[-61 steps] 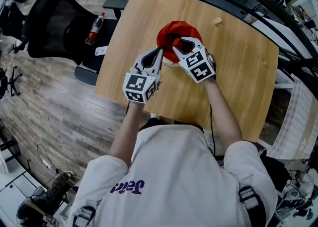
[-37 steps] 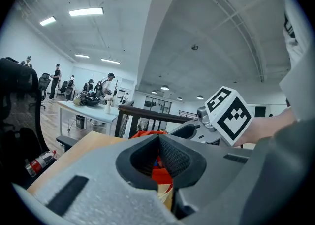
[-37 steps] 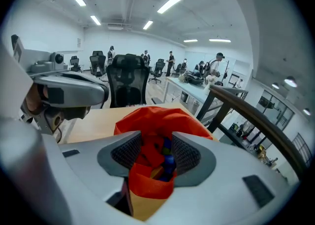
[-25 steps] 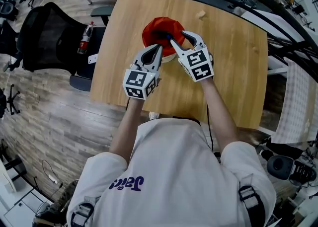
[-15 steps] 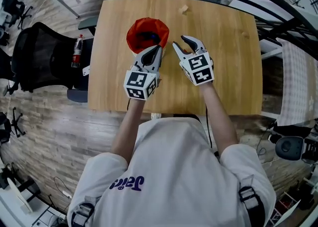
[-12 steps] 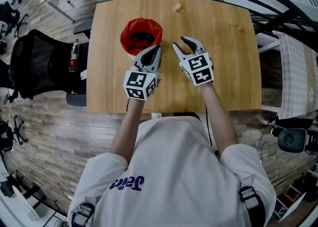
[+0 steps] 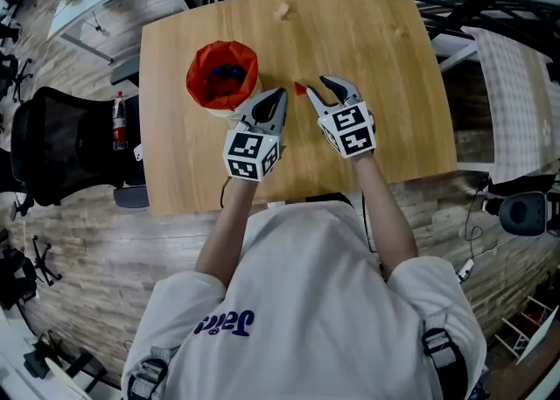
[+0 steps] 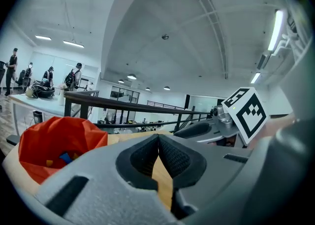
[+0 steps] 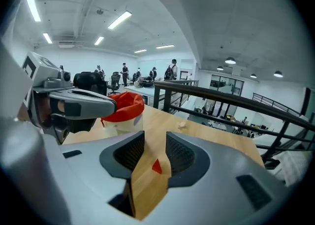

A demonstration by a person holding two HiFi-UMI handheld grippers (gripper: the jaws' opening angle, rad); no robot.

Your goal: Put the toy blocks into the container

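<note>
The wooden table (image 7: pixel 394 74) fills most of the head view. The container (image 7: pixel 197 83), a pale tub lined with a red bag, stands upright on it and serves as the marker for everything else.

The left gripper (image 8: pixel 158 138) hangs just beside the container, on the side toward the person. Its tips are pressed together with nothing between them, and only bare wood shows through the gap behind the tips.

The right gripper (image 9: pixel 155 143) sits further from the container than the left one, low over the table. Its jaws are closing but remain clearly parted.

Several toy blocks (image 8: pixel 64 158), a blue one among them, lie inside the container at the bottom of the red liner.

A red triangular block (image 9: pixel 156 166) lies flat on the wood a little way from the container, on the side where the right gripper is. In the right gripper view it shows in the gap between the jaws, nearer one pad, and neither pad seems to press on it. The wide lens leaves it unclear whether it sits level with the tips or slightly ahead of them.

A small pale block (image 7: pixel 282 10) lies well apart from the container, near the table's far edge.
</note>
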